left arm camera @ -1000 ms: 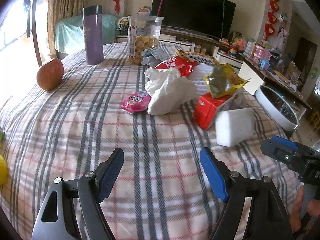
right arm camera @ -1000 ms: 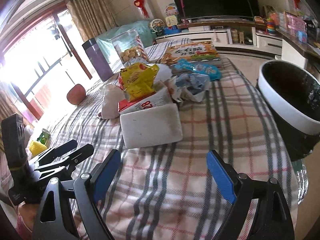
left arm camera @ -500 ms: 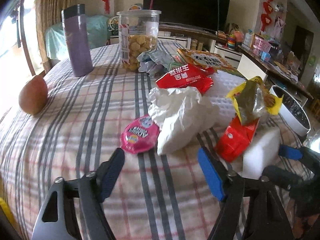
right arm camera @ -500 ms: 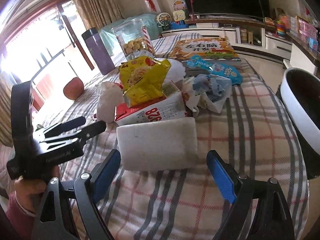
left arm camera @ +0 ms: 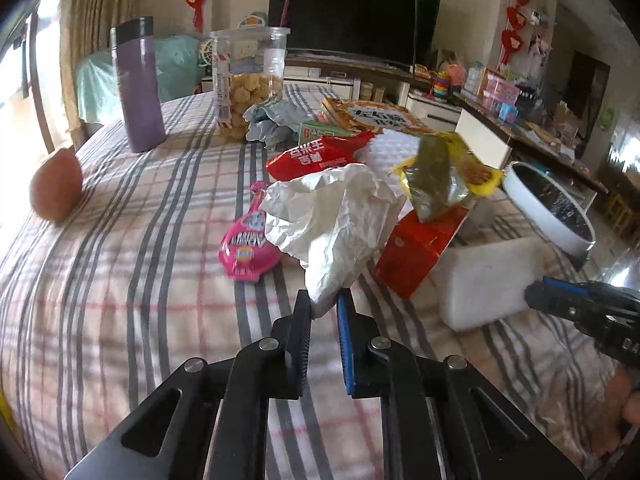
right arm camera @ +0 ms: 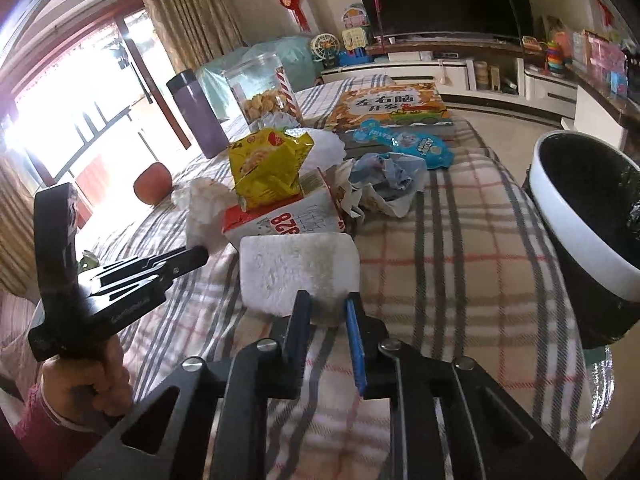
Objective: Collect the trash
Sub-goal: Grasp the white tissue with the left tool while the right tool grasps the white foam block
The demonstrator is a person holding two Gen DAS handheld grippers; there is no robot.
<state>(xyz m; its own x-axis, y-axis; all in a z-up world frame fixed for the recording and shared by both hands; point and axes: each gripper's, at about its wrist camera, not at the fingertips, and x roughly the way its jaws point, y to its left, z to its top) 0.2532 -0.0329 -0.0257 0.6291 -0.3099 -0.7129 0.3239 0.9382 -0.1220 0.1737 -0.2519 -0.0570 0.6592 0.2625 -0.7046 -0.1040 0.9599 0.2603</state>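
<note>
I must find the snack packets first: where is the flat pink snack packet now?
In the left wrist view the flat pink snack packet lies on the checked tablecloth, left of the crumpled white paper held by the left gripper.

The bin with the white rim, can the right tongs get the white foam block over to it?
Probably yes. The right tongs are shut on the white foam block, and the bin stands just off the table's right edge with its mouth open; only bare plaid cloth lies between.

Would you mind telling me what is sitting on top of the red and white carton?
A crumpled yellow snack bag stands on the red and white carton, its lower edge against the carton's top. Whether anything lies under the bag or inside the carton cannot be seen.
</note>
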